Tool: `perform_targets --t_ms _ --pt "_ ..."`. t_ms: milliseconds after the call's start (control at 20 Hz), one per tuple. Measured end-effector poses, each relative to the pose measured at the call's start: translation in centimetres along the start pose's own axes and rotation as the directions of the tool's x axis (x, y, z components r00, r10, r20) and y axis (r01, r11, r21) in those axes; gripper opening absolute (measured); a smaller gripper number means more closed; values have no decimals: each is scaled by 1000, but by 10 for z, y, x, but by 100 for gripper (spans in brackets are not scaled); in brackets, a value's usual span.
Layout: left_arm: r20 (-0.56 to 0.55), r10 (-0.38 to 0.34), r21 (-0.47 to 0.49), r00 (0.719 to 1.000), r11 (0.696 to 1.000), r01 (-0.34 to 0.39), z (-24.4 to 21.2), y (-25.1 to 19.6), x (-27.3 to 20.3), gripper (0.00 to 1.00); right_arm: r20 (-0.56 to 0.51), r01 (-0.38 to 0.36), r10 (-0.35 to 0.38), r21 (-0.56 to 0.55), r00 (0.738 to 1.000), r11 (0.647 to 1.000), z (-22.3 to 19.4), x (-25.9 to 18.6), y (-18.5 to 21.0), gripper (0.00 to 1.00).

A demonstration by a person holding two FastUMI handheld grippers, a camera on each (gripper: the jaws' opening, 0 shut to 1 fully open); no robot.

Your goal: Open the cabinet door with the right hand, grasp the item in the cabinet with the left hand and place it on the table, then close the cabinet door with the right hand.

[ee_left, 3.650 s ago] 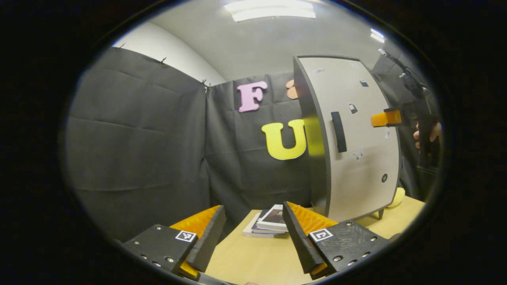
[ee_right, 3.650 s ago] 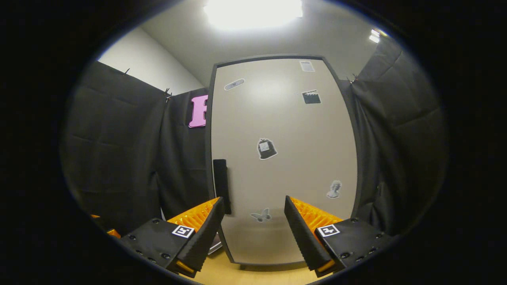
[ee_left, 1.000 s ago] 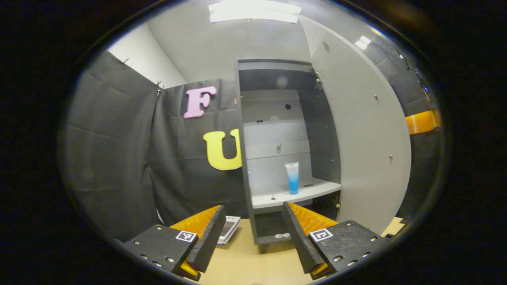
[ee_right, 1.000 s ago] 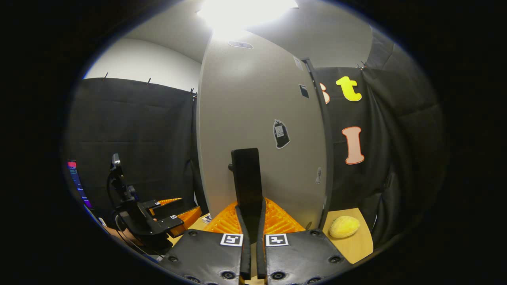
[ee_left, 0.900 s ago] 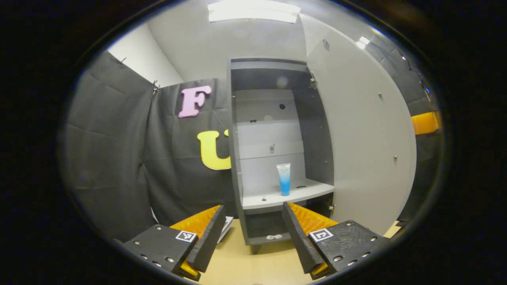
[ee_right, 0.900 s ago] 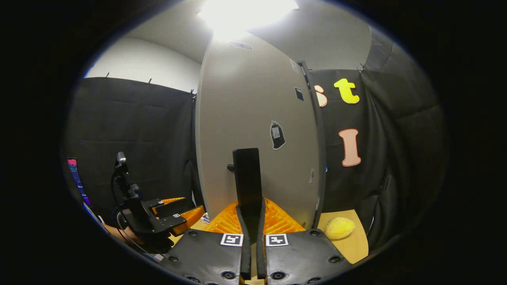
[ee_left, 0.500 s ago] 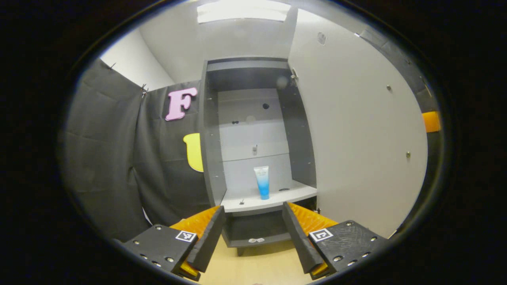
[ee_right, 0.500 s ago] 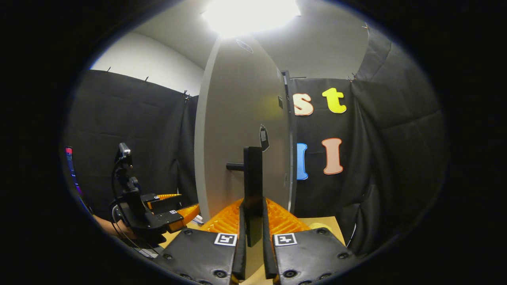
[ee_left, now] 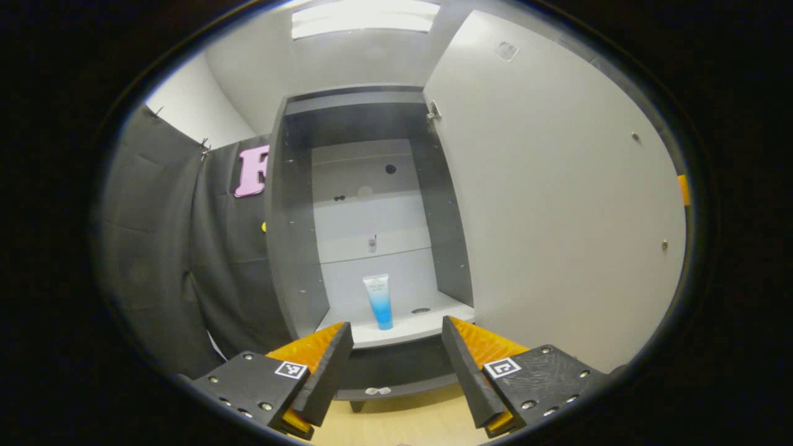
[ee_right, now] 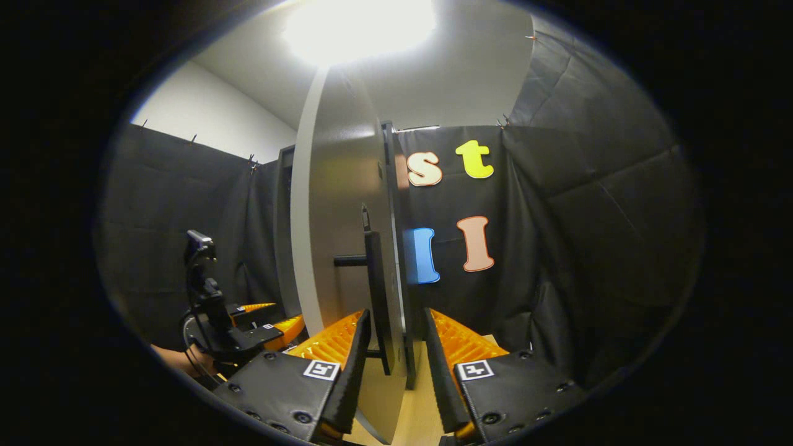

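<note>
The grey cabinet (ee_left: 291, 204) stands with its door (ee_left: 557, 198) swung wide to the right. A small white and blue tube (ee_left: 378, 301) stands upright on the pale shelf (ee_left: 403, 325) inside. My left gripper (ee_left: 396, 365) is open in front of and below the shelf, short of the tube. In the right gripper view the door (ee_right: 334, 235) is nearly edge-on. Its black handle (ee_right: 375, 291) rises between the fingers of my right gripper (ee_right: 396, 365), which is open with gaps on both sides. The left gripper (ee_right: 251, 331) and a hand (ee_right: 170, 359) show farther left.
The wooden table (ee_left: 396, 427) lies under the cabinet's feet. A lower dark compartment (ee_left: 396, 371) sits beneath the shelf. Black cloth walls (ee_left: 155, 260) close in the booth on the left and behind the door (ee_right: 557, 248).
The door swung from shut to wide open. My right gripper, shut on the handle half a second ago, has opened. My left gripper has moved closer to the cabinet opening and the tube.
</note>
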State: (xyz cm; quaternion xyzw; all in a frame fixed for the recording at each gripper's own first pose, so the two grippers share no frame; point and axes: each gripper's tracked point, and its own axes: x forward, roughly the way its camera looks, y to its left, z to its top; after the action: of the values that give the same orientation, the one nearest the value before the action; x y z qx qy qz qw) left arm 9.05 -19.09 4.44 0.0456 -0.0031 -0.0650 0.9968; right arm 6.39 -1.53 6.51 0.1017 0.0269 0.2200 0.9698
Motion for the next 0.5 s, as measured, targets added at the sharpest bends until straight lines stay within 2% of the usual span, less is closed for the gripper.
perform_targets --t_ms 50,150,250,350,500 --pt "1 -5 -1 1000 1000 5 1 -2 11 87 9 42 -42 -2 999 999 3 -7 -11 67" --pt "2 -9 -12 1000 1000 9 3 -4 41 87 19 179 -179 -16 984 984 4 -25 -44 98" --pt "-2 -1 -17 1000 1000 1 0 2 72 88 5 305 -305 -15 952 952 -4 -42 -72 98" --pt "4 14 -15 1000 1000 -14 -1 9 98 87 -12 419 -419 3 908 908 -11 -61 -94 98" --pt "-6 33 -22 999 999 -33 -8 21 136 87 -27 535 -535 39 845 844 -18 -81 -108 98"
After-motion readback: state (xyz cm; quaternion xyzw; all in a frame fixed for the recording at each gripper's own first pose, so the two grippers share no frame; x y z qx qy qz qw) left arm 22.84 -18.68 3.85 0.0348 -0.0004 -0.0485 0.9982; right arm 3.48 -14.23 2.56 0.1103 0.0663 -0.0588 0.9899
